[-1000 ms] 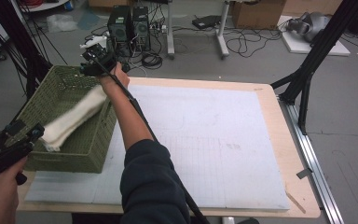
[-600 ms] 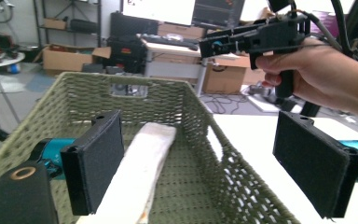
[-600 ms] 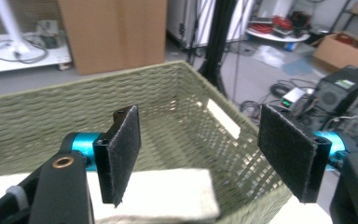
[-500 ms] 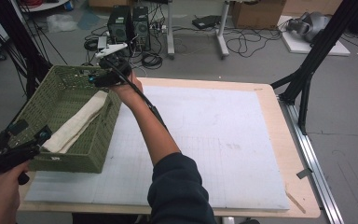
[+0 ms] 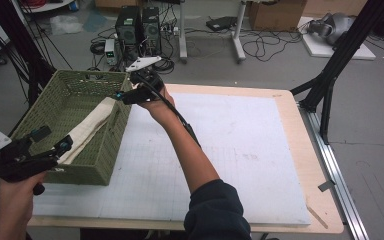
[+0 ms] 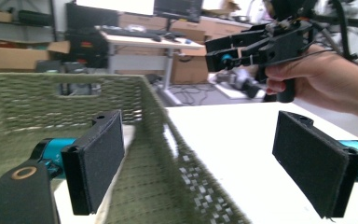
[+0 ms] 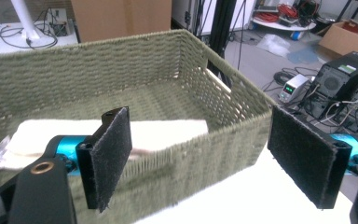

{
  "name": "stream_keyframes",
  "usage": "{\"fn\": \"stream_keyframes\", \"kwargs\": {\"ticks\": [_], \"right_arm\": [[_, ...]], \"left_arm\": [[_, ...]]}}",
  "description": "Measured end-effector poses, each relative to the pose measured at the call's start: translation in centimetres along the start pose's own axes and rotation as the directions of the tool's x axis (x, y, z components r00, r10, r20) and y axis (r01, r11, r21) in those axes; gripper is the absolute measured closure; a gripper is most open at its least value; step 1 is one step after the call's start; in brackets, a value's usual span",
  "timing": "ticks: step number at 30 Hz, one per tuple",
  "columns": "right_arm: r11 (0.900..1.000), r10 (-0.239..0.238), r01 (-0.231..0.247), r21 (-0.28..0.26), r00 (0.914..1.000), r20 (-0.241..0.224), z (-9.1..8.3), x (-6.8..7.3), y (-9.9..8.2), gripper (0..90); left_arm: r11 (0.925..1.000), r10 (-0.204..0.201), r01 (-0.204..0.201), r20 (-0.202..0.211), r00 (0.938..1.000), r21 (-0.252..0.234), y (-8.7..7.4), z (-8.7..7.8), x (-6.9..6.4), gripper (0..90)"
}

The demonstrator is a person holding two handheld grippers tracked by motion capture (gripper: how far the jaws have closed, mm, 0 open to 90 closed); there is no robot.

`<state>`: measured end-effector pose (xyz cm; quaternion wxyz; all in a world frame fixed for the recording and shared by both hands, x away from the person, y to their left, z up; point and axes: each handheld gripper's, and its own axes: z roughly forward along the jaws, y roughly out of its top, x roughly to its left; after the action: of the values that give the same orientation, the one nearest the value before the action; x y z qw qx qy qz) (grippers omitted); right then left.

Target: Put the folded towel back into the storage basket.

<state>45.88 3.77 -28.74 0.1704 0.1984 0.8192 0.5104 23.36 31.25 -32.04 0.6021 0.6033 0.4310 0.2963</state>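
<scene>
1. Since the earlier frames, the right gripper (image 5: 122, 96) had travelled from over the basket's (image 5: 40, 107) middle to its right rim, and the towel (image 5: 87, 131) it once hung above now lay alone inside.
2. Its jaws had just been opening; in the right gripper view they stood wide with nothing between the pads, the basket wall and towel (image 7: 140, 133) lying beyond them.
3. From above, the right gripper hung at the basket's far right corner, apart from the towel, with its grey plate on top and its cable trailing back along the forearm.
4. The left gripper (image 5: 55, 145) sat at the basket's near edge, held by the left hand (image 5: 15, 192) at the table's (image 5: 310, 220) near left corner.
5. Its jaws had also been opening over the last second and stood wide; the left gripper view showed them straddling the basket's right wall (image 6: 177, 163), one pad inside and one outside, gripping nothing.
6. The towel, rolled long and cream-coloured, lay diagonally in the basket, its near end just beside the left gripper's tips and its far end near the right rim.
7. The basket stood on the white mat (image 5: 240, 160) at the table's left side.
8. In the left gripper view the right gripper (image 6: 214, 53) showed above the mat, its hand (image 6: 326, 81) around the grip.
</scene>
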Motion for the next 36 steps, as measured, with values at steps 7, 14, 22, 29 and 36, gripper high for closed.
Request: {"fn": "stream_keyframes", "kwargs": {"ticks": [7,14,22,29,36], "right_arm": [[0.9998,0.005,-0.005,-0.02,0.9998,0.018,-3.5,-0.7,-1.5,19.0],[0.999,0.029,-0.027,-0.036,0.9977,0.062,-7.6,-1.9,-3.4,18.7],[0.9982,0.044,-0.039,-0.047,0.9926,0.113,-11.6,-2.5,-5.7,18.6],[0.997,0.068,-0.061,-0.046,0.9835,0.168,-15.2,-2.9,-8.1,18.6],[0.9933,0.114,-0.106,-0.047,0.9671,0.227,-19.1,-3.2,-11.2,18.6]], "left_arm": [[1.0,0.001,-0.001,0.093,0.9956,-0.001,0.0,1.2,-0.9,16.9],[0.9996,0.019,-0.022,0.149,0.9886,0.019,-0.1,2.7,-2.1,17.0],[0.9988,0.033,-0.04,0.203,0.9786,0.029,-0.1,4.4,-3.3,17.1],[0.9974,0.044,-0.057,0.25,0.9673,0.044,-0.1,6.0,-4.3,17.1],[0.9961,0.053,-0.071,0.303,0.9517,0.051,-0.2,7.8,-5.7,17.2]]}}
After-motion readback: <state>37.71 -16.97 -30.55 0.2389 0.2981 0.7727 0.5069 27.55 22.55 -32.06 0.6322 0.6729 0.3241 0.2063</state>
